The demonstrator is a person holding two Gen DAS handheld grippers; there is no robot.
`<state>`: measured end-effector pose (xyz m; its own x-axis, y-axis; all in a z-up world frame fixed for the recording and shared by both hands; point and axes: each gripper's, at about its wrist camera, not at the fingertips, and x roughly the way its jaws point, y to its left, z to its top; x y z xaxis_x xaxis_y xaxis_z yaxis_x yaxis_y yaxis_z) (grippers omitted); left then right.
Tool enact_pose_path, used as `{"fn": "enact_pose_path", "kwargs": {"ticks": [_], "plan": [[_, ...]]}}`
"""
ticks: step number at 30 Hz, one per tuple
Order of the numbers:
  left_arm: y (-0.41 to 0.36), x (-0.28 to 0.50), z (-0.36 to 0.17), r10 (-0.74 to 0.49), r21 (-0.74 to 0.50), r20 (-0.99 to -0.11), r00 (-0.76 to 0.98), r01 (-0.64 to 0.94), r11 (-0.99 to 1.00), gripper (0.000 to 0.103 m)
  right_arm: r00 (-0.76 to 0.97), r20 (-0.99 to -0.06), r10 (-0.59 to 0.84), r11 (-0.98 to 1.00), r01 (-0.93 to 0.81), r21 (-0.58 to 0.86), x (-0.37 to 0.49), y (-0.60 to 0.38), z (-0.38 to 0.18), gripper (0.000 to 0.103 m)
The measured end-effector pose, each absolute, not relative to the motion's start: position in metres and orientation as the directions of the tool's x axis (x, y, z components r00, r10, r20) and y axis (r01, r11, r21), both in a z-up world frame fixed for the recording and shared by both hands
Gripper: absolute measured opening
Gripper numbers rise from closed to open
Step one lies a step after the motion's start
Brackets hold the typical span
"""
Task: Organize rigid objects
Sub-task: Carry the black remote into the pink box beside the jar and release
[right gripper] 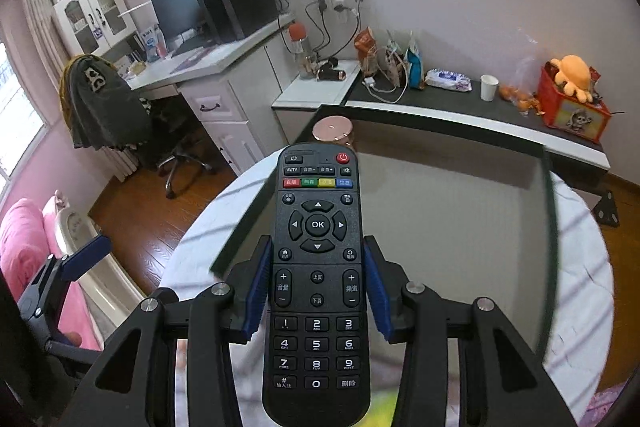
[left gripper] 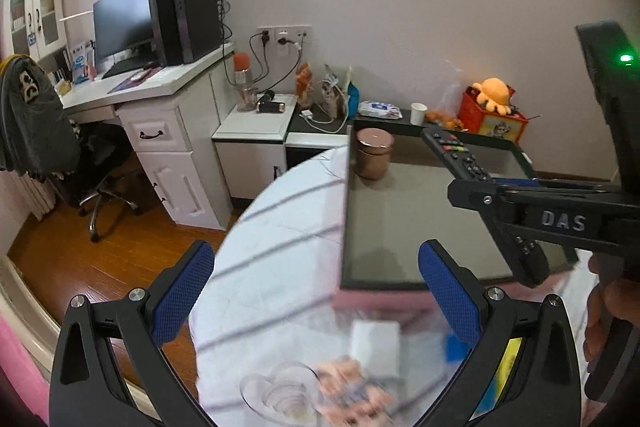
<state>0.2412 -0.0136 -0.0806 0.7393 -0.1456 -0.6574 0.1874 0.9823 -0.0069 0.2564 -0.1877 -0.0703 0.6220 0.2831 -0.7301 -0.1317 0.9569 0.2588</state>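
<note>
Fingers, right: blue pads point(right gripper: 256, 291) pressed against both long edges of the remote control point(right gripper: 318, 267), clamped near its middle; buttons face up.
Fingers, left: blue pads point(left gripper: 184, 291) set wide apart, nothing between them, touching nothing.
Right gripper point(right gripper: 318, 291): carries the remote above the open box point(right gripper: 548, 227), nose pointing toward the copper-lidded jar point(right gripper: 333, 131).
Left gripper point(left gripper: 316, 291): hovers over the striped white cloth point(left gripper: 272, 247), just outside the box's near wall.
Remote, location: in the air, in the right gripper's grasp, not yet laid down; seen from the left wrist view it is over the box's right half.
Box contents: jar upright in the far left corner; remaining floor bare.
Risk, slip: grip is on smooth, narrow sides, with much of the length overhanging both ways; a tilt or jolt could let it pivot or slide out.
Risk, collision: the leading end could knock the jar or catch the box rim if lowered too far forward.
Risk, drop: releasing high would probably let it bounce.
</note>
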Motion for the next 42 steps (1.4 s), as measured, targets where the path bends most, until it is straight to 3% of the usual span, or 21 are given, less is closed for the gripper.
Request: {"fn": "enact_pose_path", "kwargs": {"ticks": [10,22,25,27,32,36,38,42], "plan": [[0.005,0.271,-0.103,-0.157,-0.025,-0.686,0.711,0.193,0.981,0.103,0.463,-0.836,0.294,0.949,-0.034,0.315,0.331,-0.171,-0.129,0.044],[0.014,0.272,-0.11,-0.164,-0.028,-0.694,0.702,0.201,0.979,0.103,0.416,-0.859,0.299,0.937,0.044,0.348,0.35,-0.154,-0.147,0.047],[0.014,0.266,-0.108,-0.174,-0.034,-0.688,0.705,0.208,0.978,0.103,0.419,-0.849,0.322,0.93,0.025,0.366,0.342,-0.156,-0.143,0.056],[0.012,0.262,-0.107,-0.177,-0.031,-0.685,0.707,0.215,0.976,0.103,0.443,-0.855,0.27,0.95,0.023,0.312,0.332,-0.16,-0.136,0.062],[0.005,0.253,-0.104,-0.186,-0.032,-0.683,0.706,0.225,0.974,0.103,0.463,-0.886,-0.002,1.0,0.014,0.005,0.315,-0.164,-0.128,0.07],[0.0,0.248,-0.102,-0.176,-0.018,-0.688,0.704,0.226,0.974,0.103,0.435,-0.901,-0.001,0.999,-0.04,-0.021,0.325,-0.149,-0.139,0.07],[-0.001,0.243,-0.101,-0.171,-0.015,-0.691,0.703,0.222,0.975,0.103,0.437,-0.897,-0.066,0.995,-0.042,-0.093,0.331,-0.143,-0.143,0.07],[-0.003,0.232,-0.098,-0.178,-0.024,-0.694,0.697,0.226,0.974,0.103,0.444,-0.896,0.003,0.999,-0.033,-0.013,0.323,-0.157,-0.142,0.07]]}}
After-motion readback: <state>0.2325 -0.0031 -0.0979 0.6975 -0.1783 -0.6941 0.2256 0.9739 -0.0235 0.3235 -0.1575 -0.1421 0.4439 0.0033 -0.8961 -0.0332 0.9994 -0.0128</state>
